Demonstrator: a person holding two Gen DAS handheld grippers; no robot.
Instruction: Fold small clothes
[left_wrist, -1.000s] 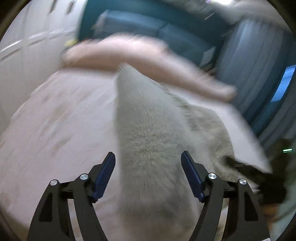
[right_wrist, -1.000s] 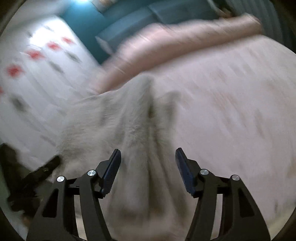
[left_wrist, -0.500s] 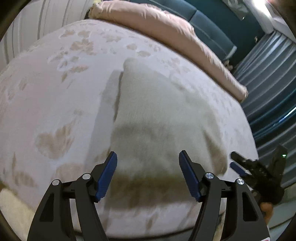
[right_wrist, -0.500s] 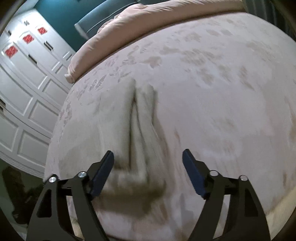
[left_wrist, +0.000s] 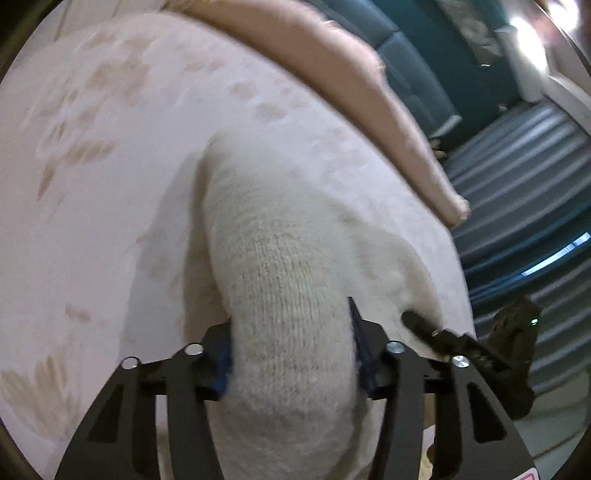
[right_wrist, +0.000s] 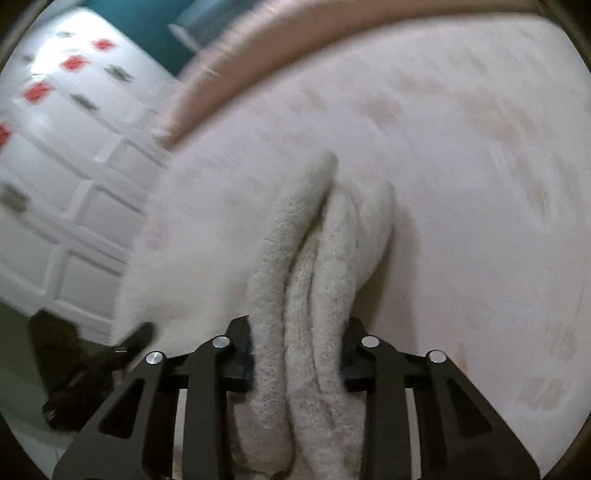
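Observation:
A cream knitted garment (left_wrist: 280, 266) lies on the pale patterned bedspread (left_wrist: 103, 192). My left gripper (left_wrist: 291, 354) is closed onto a thick bunch of it, the knit bulging between the blue pads. In the right wrist view the same garment (right_wrist: 317, 280) shows as folded layers, and my right gripper (right_wrist: 299, 350) is closed onto those layers at its near edge. The right gripper's fingers (left_wrist: 424, 328) show at the right of the left wrist view, at the garment's far corner.
A pink rolled duvet (left_wrist: 369, 88) runs along the far side of the bed. A blue sofa (left_wrist: 413, 62) and grey curtains (left_wrist: 524, 177) stand behind it. White panelled wardrobe doors (right_wrist: 62, 184) stand left of the bed.
Both grippers, open above the flat garment half a second ago, have closed on its near edge. The cloth is now bunched up between the fingers.

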